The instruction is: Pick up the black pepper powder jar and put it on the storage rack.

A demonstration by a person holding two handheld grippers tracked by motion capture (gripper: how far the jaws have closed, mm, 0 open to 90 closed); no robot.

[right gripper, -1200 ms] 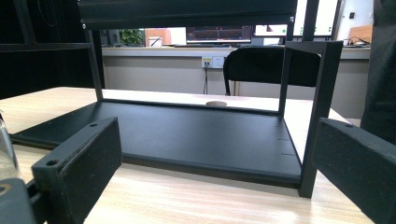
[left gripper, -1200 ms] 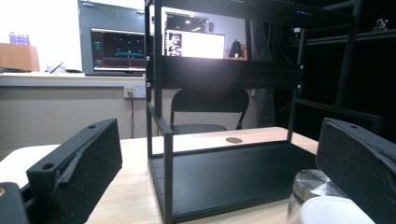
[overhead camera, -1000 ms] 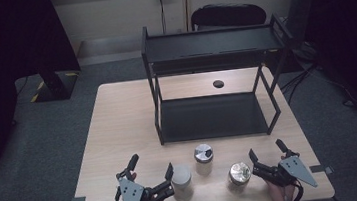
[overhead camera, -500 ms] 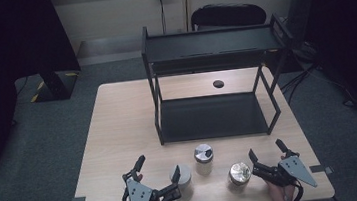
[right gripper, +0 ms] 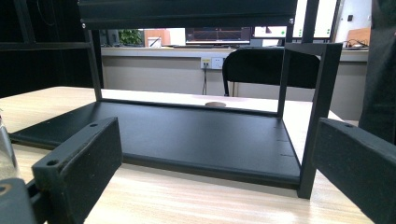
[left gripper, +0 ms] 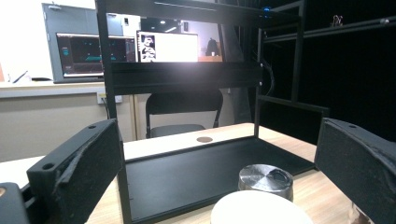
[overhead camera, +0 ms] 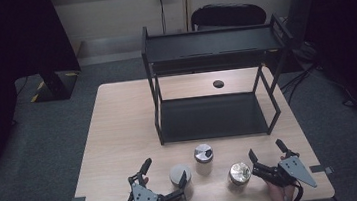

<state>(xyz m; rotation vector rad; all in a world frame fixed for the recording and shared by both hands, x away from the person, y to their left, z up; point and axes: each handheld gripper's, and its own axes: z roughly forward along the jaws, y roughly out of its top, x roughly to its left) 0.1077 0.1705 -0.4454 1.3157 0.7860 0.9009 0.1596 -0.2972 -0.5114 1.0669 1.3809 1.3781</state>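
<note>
While the person's hands sit at the near edge of the table [overhead camera: 118,117], the left gripper [overhead camera: 163,178] has its jaws spread wide apart around the white-lidded jar [overhead camera: 180,177], one jaw at about 9 o'clock of the jar and the other just beside it at about 3 o'clock; whether either jaw touches the jar cannot be told. In the left gripper view the jar's pale lid [left gripper: 259,209] lies low between the two black jaws, nearer the right one. A second jar with a metal lid [overhead camera: 203,154] stands just beyond it at about 1 o'clock, close to the front edge of the black shelf rack [overhead camera: 211,47]; the same lid shows in the left gripper view [left gripper: 265,178]. A third jar with a shiny crinkled top [overhead camera: 239,173] stands at 3 o'clock of the white-lidded one, near the right gripper [overhead camera: 266,157], whose jaws are also spread apart and hold nothing. The right gripper points at about 11 o'clock, with the shiny jar just beside its left jaw. In the right gripper view the rack's lower tray [right gripper: 187,135] lies ahead between the open jaws. A small dark disc [overhead camera: 218,83] lies on the table behind the rack, at 12 o'clock of the jars.
</note>
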